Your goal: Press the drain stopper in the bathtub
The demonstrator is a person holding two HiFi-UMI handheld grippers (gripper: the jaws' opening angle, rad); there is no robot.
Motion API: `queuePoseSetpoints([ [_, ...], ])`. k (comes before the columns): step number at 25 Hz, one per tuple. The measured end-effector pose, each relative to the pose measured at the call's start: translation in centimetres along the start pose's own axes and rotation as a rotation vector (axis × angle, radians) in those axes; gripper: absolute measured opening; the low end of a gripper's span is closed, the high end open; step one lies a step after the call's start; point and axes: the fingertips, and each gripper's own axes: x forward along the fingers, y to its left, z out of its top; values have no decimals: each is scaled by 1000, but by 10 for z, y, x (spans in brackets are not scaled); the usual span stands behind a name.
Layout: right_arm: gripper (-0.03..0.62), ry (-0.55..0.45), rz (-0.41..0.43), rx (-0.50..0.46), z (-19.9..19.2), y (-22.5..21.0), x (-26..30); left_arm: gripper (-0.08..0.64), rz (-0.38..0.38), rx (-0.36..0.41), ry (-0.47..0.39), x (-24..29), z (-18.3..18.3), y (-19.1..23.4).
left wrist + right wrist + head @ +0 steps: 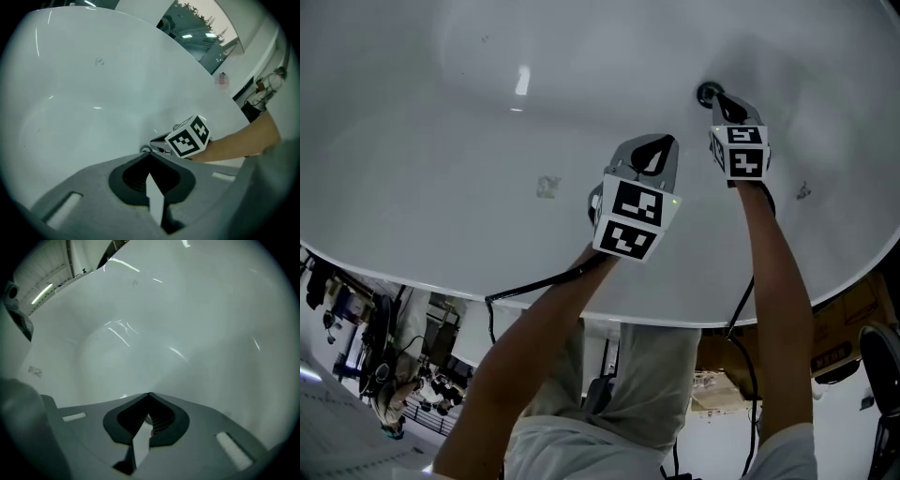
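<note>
Two sets of tongs reach into the white bathtub, and both are closed to a point with nothing held in them; each gripper view shows its jaws meeting. The drain stopper is the small dark round spot in the upper right of the head view, on the tub floor. My right tongs have their closed tip right at its edge, seemingly touching it, though I cannot tell whether any force is going in yet. In the right gripper view the tip covers the stopper, so I get no help there. In the left gripper view a sliver of the stopper's ring shows just above the left jaw tips, in the lower middle of the frame, with the right gripper's marker cube beside it. My left tongs hover near the middle of the head view, a little apart from the drain, doing no work.

I judge the step in hand to be the press itself. The next move calls for centring the right tip on the stopper cap and pushing straight down, since the tip could skid off on the slick enamel.
</note>
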Motion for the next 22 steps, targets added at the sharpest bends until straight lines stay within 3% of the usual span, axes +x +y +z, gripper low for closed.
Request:
queuePoseSetpoints([
  [11,3,112,4,55,-36,-8,44,0,-8,14,26,21,-16,11],
  [22,3,126,-42,88,-43,-8,61,0,-13,21,30,31,-20,16],
])
